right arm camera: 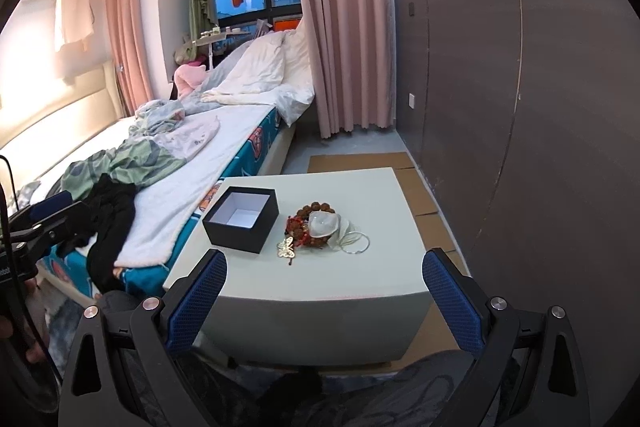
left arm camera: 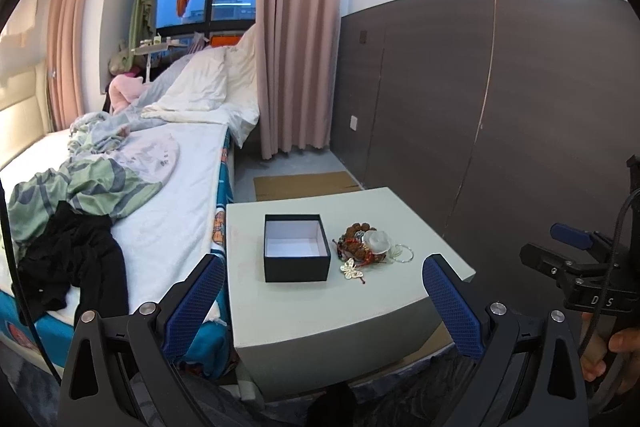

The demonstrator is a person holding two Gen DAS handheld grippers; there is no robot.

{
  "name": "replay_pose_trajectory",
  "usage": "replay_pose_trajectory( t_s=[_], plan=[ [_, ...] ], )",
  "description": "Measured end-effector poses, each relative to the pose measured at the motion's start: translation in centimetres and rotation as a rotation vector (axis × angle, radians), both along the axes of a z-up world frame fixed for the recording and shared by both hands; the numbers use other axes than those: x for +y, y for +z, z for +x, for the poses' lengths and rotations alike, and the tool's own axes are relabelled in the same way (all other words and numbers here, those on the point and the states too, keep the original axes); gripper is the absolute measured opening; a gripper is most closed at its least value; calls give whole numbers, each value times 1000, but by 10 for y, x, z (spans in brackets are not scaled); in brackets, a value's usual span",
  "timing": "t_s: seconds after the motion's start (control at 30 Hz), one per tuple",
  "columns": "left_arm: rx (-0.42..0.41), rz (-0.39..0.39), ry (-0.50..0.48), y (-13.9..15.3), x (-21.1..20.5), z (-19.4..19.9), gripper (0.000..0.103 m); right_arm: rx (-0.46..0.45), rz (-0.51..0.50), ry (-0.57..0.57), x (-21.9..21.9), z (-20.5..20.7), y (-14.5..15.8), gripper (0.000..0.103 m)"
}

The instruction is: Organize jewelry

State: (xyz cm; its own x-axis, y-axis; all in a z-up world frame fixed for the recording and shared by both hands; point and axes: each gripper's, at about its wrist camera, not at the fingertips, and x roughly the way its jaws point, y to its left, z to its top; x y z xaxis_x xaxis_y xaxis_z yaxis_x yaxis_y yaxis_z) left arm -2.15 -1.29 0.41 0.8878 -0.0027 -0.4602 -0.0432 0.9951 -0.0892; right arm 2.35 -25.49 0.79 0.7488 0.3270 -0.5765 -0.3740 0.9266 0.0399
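An open black box [left arm camera: 297, 247] with a white, empty inside stands on a pale table [left arm camera: 304, 307]. Right of it lies a jewelry pile [left arm camera: 366, 245]: a brown bead bracelet, a white piece, a thin silver ring [left arm camera: 403, 253] and a gold butterfly [left arm camera: 351, 267]. The right wrist view shows the box [right arm camera: 241, 219], pile [right arm camera: 320, 225], butterfly [right arm camera: 286, 249] and ring [right arm camera: 356, 241]. My left gripper [left arm camera: 324, 291] is open and empty, short of the table's near edge. My right gripper [right arm camera: 324, 291] is open and empty, also short of the table [right arm camera: 320, 279].
A bed [left arm camera: 160, 211] with crumpled clothes and pillows abuts the table's left side. A dark panelled wall [left arm camera: 500, 99] runs along the right. Flat cardboard [left arm camera: 304, 185] lies on the floor behind the table. The right gripper's body [left arm camera: 580, 267] shows at the left view's right edge.
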Motion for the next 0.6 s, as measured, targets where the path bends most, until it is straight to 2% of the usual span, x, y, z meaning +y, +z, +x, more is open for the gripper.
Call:
replay_pose_trajectory(
  t_s=[0.6],
  plan=[
    [2, 6, -1, 3, -6, -2, 100, -5, 6, 3, 3, -4, 2, 98]
  ],
)
